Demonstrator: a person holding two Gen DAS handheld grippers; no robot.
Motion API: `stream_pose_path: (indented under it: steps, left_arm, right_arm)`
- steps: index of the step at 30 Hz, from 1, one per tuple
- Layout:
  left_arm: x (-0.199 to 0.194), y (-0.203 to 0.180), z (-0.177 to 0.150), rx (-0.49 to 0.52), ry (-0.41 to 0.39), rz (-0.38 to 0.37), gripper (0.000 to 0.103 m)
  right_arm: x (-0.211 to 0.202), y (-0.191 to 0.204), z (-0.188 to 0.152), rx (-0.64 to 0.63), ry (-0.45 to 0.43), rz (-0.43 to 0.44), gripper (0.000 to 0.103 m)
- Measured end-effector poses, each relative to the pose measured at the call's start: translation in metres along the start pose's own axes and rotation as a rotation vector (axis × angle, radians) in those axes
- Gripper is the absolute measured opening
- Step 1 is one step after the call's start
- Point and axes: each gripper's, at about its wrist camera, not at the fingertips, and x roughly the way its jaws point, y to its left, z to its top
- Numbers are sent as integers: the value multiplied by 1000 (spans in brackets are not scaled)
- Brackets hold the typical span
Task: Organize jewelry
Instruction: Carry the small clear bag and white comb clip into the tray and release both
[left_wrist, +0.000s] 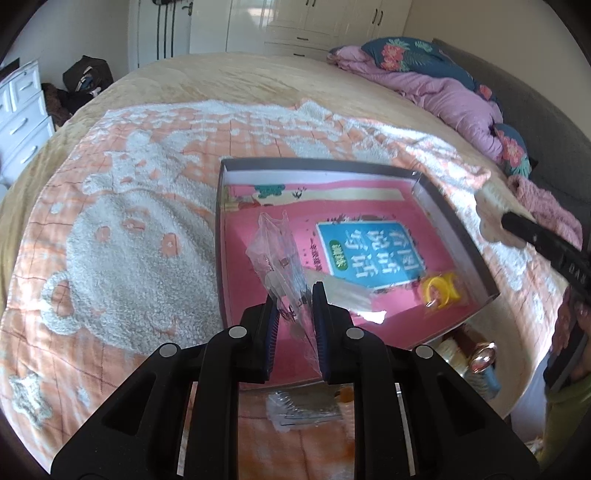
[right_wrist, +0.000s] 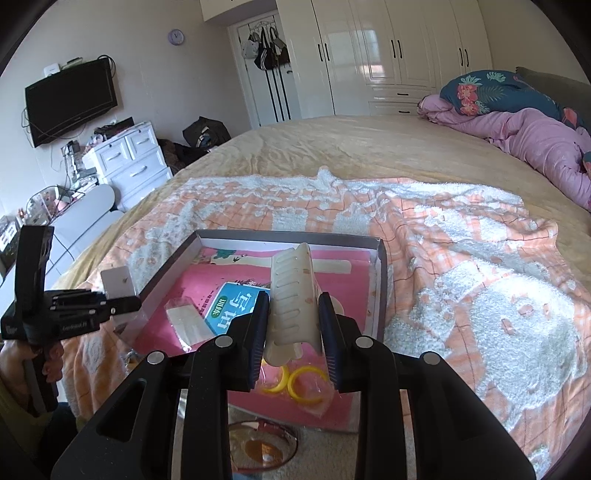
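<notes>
A shallow box (left_wrist: 452, 218) (right_wrist: 380, 273) with a pink printed lining lies on the bed. My left gripper (left_wrist: 295, 299) is shut on a clear plastic bag (left_wrist: 279, 254) holding small jewelry, raised over the box's near left part. My right gripper (right_wrist: 293, 306) is shut on a cream hair claw clip (right_wrist: 293, 291), held above the box. Yellow rings in a clear packet (left_wrist: 439, 291) (right_wrist: 295, 380) lie in the box's near right corner. Another clear packet (right_wrist: 186, 323) with a pale piece lies in the box. The left gripper shows in the right wrist view (right_wrist: 125, 304).
An orange and white fleece blanket (left_wrist: 122, 229) (right_wrist: 498, 295) covers the bed under the box. Small packets (left_wrist: 299, 410) and a shiny item (left_wrist: 480, 360) lie near the box's front edge. A round amber-lidded container (right_wrist: 262, 446) sits below. Pink bedding (right_wrist: 535, 140) is piled far right.
</notes>
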Motion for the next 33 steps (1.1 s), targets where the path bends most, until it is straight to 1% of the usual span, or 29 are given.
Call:
stream_pose_path:
  steps: [2, 5, 7, 9, 11, 15, 18, 24, 33]
  left_arm:
    - [7, 3, -3, -2, 17, -9, 11]
    - [17, 2, -9, 23, 32, 16, 11]
    - [22, 1, -12, 35, 49, 4, 11]
    - [24, 0, -12, 50, 52, 11, 11]
    - [26, -1, -12, 64, 56, -1, 11]
    - [32, -6, -13, 96, 69, -1, 11]
    - [33, -5, -12, 88, 74, -18, 11]
    - [35, -5, -11, 91, 76, -22, 11]
    - [35, -2, -8, 58, 95, -33, 12]
  right_arm:
    - [7, 2, 1, 4, 7, -4, 26]
    - [17, 5, 3, 10, 20, -12, 26]
    - [23, 5, 4, 15, 28, -19, 26]
    - [27, 5, 5, 23, 35, -29, 26]
    - [33, 5, 6, 33, 44, -38, 26]
    - [42, 2, 6, 49, 58, -59, 26]
    - [47, -1, 5, 61, 70, -70, 26]
    - [57, -5, -2, 77, 104, -86, 26]
    - [67, -25, -14, 150, 165, -105, 26]
